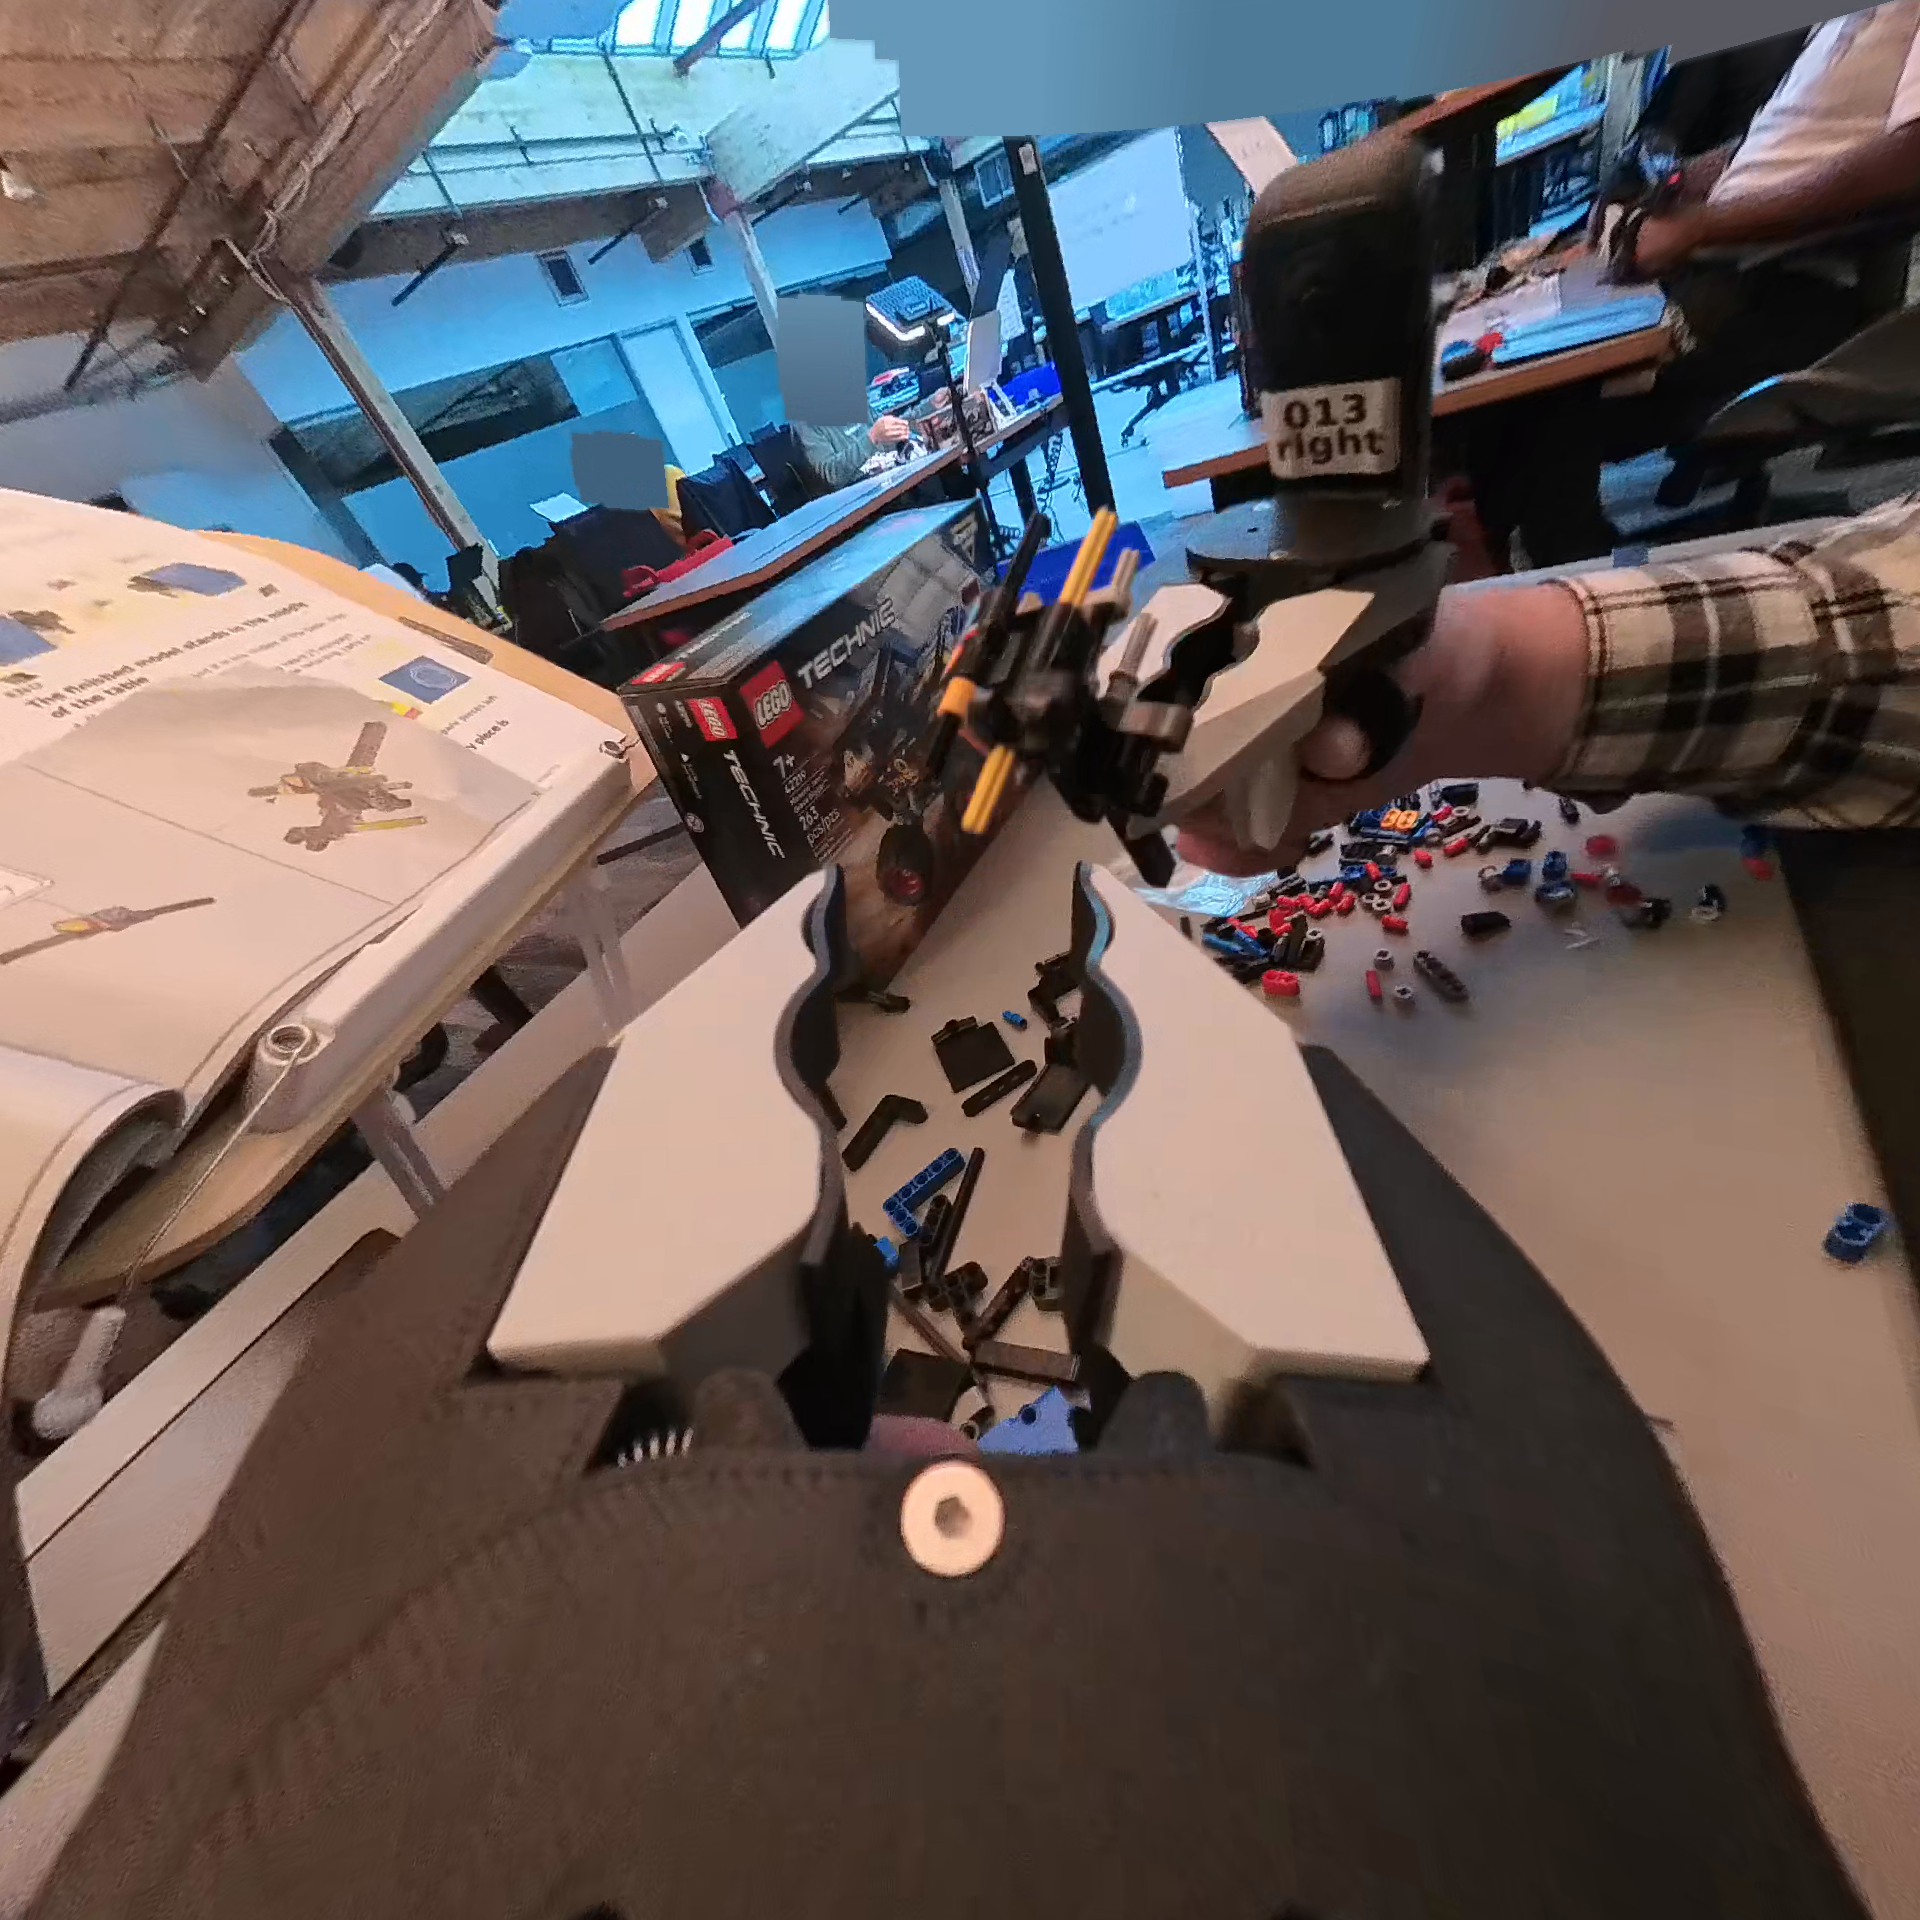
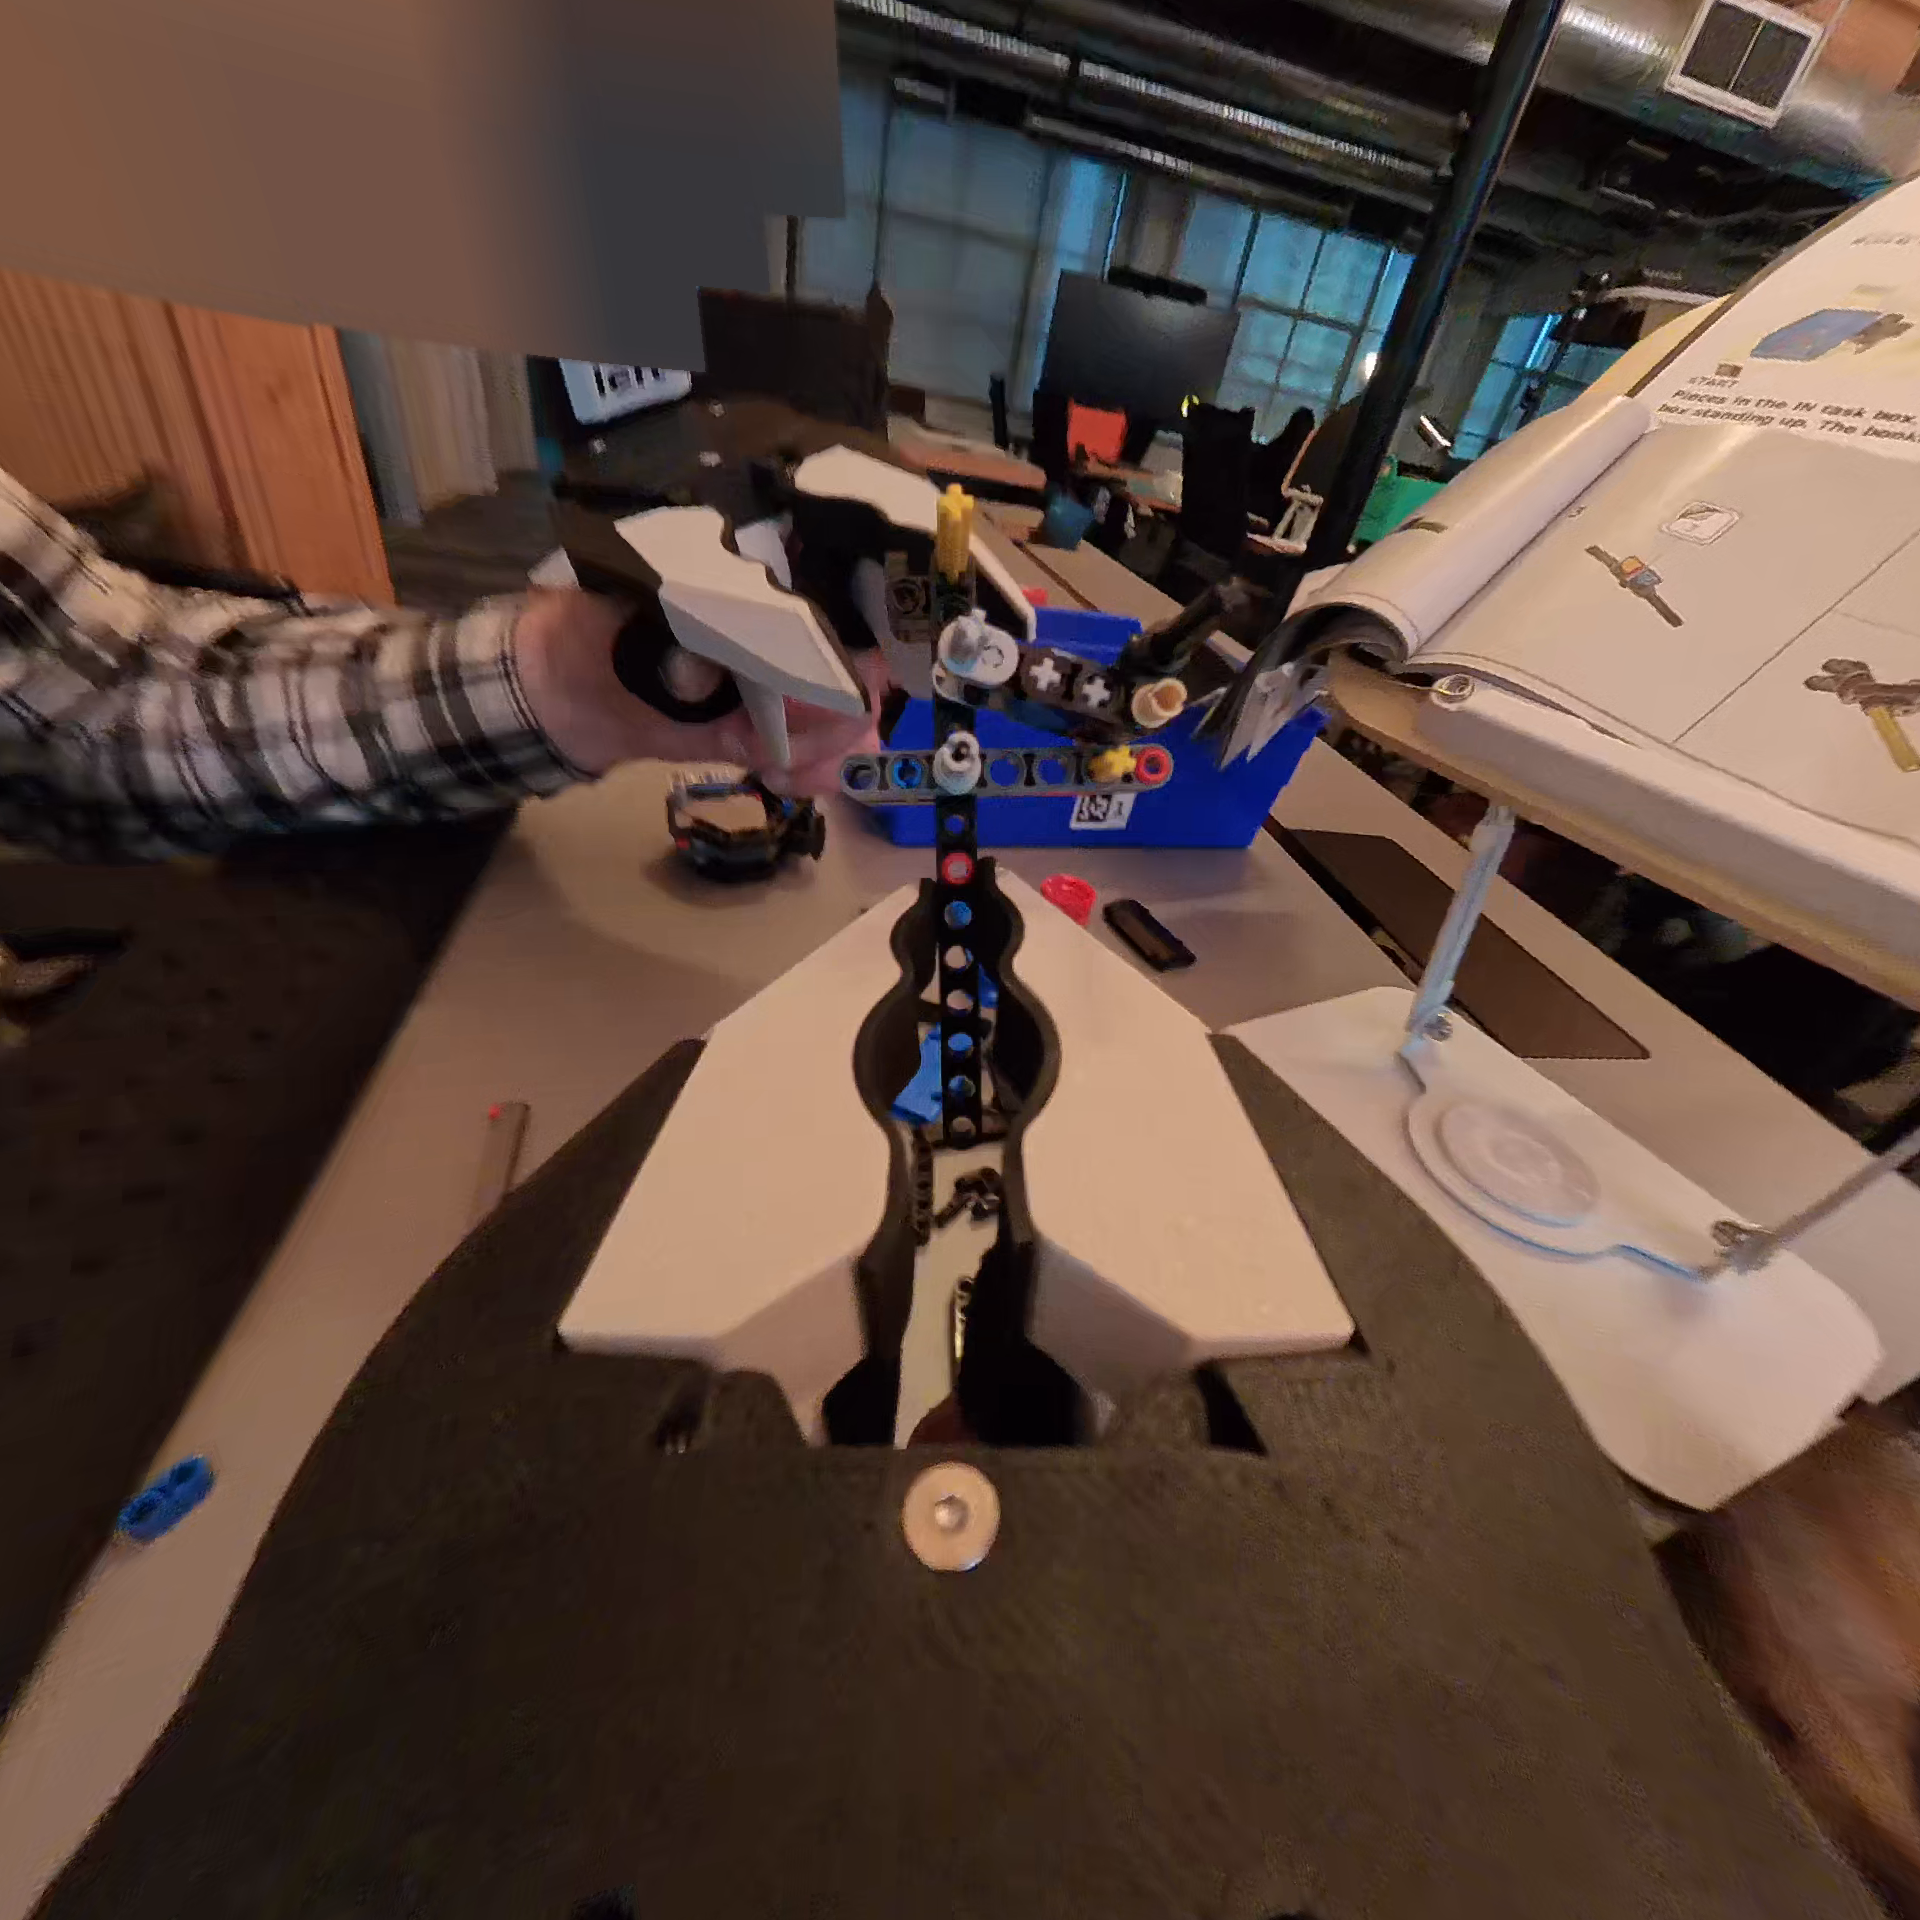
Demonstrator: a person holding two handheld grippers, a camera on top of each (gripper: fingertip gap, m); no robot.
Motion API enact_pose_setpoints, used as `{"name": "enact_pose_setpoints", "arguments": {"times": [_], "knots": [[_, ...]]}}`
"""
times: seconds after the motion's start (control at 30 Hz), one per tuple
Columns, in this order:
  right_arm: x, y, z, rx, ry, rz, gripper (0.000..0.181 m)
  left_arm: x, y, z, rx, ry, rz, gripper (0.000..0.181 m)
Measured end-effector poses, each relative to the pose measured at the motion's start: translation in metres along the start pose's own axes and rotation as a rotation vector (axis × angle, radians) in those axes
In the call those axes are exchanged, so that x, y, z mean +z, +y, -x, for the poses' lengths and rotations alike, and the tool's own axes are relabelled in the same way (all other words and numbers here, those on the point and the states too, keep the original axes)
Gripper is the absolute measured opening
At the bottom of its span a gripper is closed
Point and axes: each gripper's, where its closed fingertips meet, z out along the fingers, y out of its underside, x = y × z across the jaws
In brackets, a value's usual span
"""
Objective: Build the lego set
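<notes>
Your lego assembly (image 2: 961,790) is a black holed beam crossed by a grey beam, with yellow axles. Your right gripper (image 2: 958,904) fingers pinch its black beam above the table (image 2: 582,935); your left gripper (image 1: 956,904) fingers gape, holding nothing.

Left gripper (image 1: 956,904) gapes over loose pieces (image 1: 966,1226); right gripper (image 1: 1153,717) clamps the assembly (image 1: 1039,696).

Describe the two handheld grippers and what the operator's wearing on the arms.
Both grippers match: the left gripper and right gripper each have a textured black body, a silver hex bolt at centre, and angular white fingers with wavy black inner pads. The right one carries a white label on its black housing. Sleeves are black-and-white plaid. No cables visible.
</notes>
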Motion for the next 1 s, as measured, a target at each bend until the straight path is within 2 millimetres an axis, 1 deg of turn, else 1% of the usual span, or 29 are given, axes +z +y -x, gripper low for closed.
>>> {"name": "enact_pose_setpoints", "arguments": {"times": [0.1, 0.2, 0.4, 0.53, 0.63, 0.7, 0.87, 1.0], "knots": [[-0.008, -0.012, -0.002, 0.117, -0.054, -0.105, 0.004, -0.001, 0.001, 0.001, -0.025, 0.006, -0.003, 0.040], [-0.015, -0.022, -0.002, 0.179, -0.101, -0.193, 0.004, 0.000, 0.002, 0.000, -0.026, 0.011, 0.004, 0.040], [-0.025, -0.037, 0.003, 0.241, -0.183, -0.310, 0.004, 0.004, 0.004, -0.006, -0.019, 0.031, 0.015, 0.039], [-0.032, -0.048, 0.006, 0.303, -0.243, -0.390, 0.004, 0.006, 0.003, -0.009, -0.045, 0.043, 0.006, 0.040], [-0.029, -0.047, 0.006, 0.330, -0.255, -0.383, 0.005, 0.010, -0.003, -0.015, -0.090, 0.067, -0.022, 0.039], [-0.023, -0.042, 0.008, 0.331, -0.252, -0.355, 0.004, 0.015, -0.007, -0.022, -0.112, 0.085, -0.040, 0.039], [-0.001, -0.025, 0.020, 0.272, -0.239, -0.236, 0.004, 0.025, -0.015, -0.045, -0.129, 0.136, -0.071, 0.039], [0.009, -0.013, 0.027, 0.206, -0.215, -0.148, 0.004, 0.028, -0.017, -0.049, -0.175, 0.155, -0.102, 0.035]]}}
